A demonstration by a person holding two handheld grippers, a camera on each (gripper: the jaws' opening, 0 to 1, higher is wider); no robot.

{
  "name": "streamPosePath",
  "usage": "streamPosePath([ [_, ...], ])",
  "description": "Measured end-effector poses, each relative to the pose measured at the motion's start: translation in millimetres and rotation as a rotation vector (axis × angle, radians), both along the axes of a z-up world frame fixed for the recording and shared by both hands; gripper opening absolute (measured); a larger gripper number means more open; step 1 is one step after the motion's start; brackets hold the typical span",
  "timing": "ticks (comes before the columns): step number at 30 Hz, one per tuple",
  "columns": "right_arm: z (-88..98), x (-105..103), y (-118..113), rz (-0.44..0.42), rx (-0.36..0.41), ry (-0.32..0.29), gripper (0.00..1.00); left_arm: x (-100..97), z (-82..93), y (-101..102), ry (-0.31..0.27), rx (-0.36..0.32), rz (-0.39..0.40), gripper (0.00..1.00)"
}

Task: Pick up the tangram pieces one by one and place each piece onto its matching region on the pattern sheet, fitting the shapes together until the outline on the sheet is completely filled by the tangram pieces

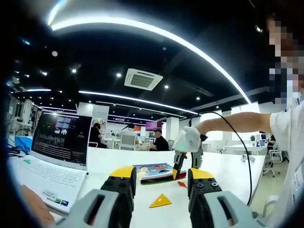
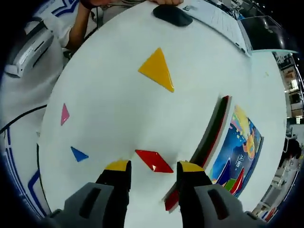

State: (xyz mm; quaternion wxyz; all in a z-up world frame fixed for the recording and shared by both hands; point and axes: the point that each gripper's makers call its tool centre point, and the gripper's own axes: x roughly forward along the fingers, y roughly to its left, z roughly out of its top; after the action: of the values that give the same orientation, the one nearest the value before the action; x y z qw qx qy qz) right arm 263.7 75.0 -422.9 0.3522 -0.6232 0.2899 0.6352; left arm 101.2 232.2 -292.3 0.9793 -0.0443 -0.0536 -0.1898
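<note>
Item: red parallelogram piece [image 2: 154, 161], flat on the white tabletop [image 2: 118, 118] just ahead of our right gripper [image 2: 148, 170], whose jaws stand apart and empty to either side of it; the pattern sheet [image 2: 237, 152] lies close by towards the table edge. We judge it thin, rigid, light and glossy, so likely to slide; we would pinch it across its two long edges. Our left gripper [image 1: 160, 176] hangs raised, jaws apart, holding nothing, with the yellow triangle [image 1: 160, 201] on the table beyond.

No legible text or labels
</note>
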Motion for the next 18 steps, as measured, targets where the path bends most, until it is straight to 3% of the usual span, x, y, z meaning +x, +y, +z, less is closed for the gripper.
streamPosePath([
  [7, -3.5, 2.4, -1.2, 0.015, -0.034, 0.060, 0.35, 3.8, -5.7, -1.6, 0.016, 0.001, 0.000, 0.44],
  [13, -3.8, 4.4, 1.1, 0.026, -0.053, 0.058, 0.33, 5.9, -9.3, -4.8, 0.025, 0.006, -0.004, 0.44],
  [18, -3.2, 8.7, 3.0, 0.005, -0.036, 0.060, 0.27, 4.7, -9.7, -5.8, 0.026, 0.009, -0.009, 0.44],
])
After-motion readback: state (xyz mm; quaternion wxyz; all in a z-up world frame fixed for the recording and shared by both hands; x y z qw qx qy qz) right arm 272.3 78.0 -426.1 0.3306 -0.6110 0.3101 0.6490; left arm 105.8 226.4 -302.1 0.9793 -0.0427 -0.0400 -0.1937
